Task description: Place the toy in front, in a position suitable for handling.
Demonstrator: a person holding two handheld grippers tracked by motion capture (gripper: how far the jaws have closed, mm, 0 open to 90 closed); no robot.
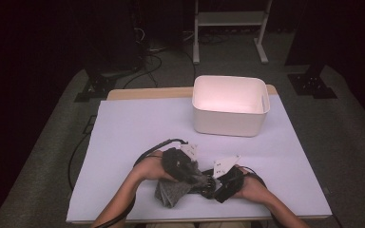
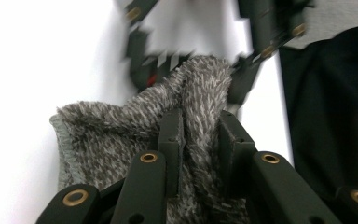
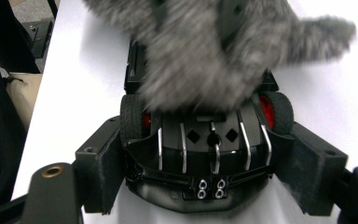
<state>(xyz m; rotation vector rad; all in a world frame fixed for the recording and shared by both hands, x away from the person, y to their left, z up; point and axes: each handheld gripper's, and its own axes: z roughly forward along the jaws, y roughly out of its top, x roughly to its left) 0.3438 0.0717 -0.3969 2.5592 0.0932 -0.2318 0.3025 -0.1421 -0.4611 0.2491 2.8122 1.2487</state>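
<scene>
Left tongs (image 1: 197, 176): clenched on a fold of the grey fuzzy cloth (image 1: 171, 192); in the left gripper view the two black jaws pinch a raised ridge of the cloth (image 2: 186, 116) between them.
Right tongs (image 1: 211, 186): spread wide and grasping the black toy car (image 1: 208, 185) by its sides; in the right gripper view each jaw presses a flank of the toy car (image 3: 200, 154), just behind its rear wheels.
Grey fuzzy cloth: near the front edge of the worktop (image 1: 138, 128), partly lying on the sheet, partly lifted by the left tongs and draped over the front of the toy car (image 3: 196, 60).
Toy car: on the worktop between the two hands, black body with red wheel hubs, its rear end towards the right gripper's camera.
Left hand (image 1: 164, 166): beside the cloth, just left of the right hand (image 1: 249, 187).
White bin (image 1: 230, 104): at the far side of the worktop, well apart from both hands, its opening facing up.
Worktop cover: pale sheet.
</scene>
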